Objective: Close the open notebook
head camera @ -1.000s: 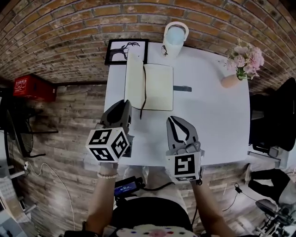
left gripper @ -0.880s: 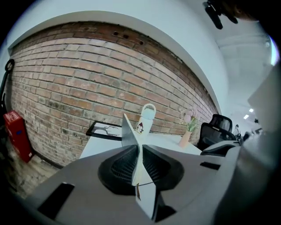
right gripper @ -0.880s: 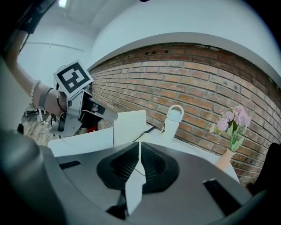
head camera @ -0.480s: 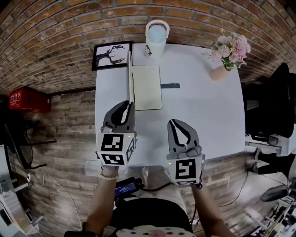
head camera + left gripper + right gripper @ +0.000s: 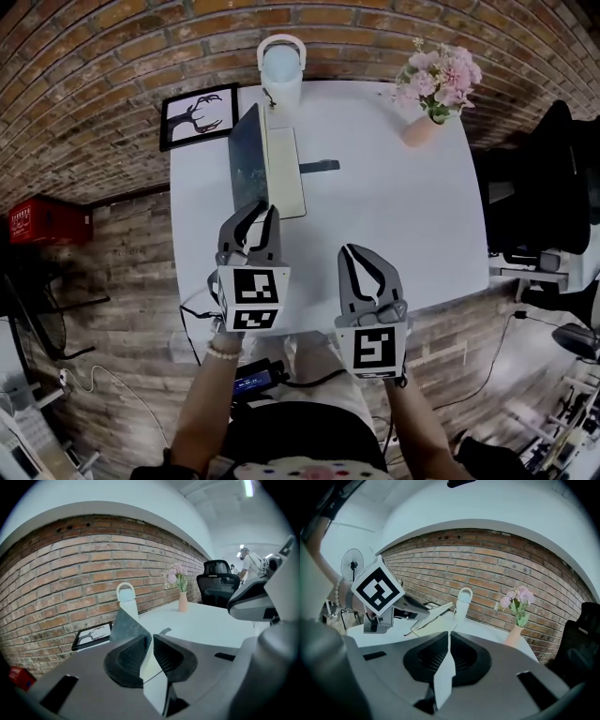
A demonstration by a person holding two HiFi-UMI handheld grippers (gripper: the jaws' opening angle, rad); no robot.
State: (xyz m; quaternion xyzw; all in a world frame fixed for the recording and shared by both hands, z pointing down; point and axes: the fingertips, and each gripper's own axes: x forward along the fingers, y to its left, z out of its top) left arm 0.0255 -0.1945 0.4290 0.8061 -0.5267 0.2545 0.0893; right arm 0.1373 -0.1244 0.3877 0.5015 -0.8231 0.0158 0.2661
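Head view: a white worktop [image 5: 394,216] carries two containers. A pale bottle [image 5: 281,70] with a loop handle stands at the far edge, capped, and its contents cannot be seen. A small vase [image 5: 419,131] at the far right corner holds pink flowers [image 5: 436,73].

The notebook [image 5: 284,178] lies near the left edge, just in front of the bottle. Its dark cover [image 5: 247,155] is raised and tilted over the pale pages, not yet down.

The left hand-held gripper [image 5: 255,217] sits at the notebook's near end. Its jaws have just been opening and stand slightly apart, with nothing clamped between the pads. The right hand-held gripper [image 5: 359,258] hovers over the near edge with its jaws together and empty.
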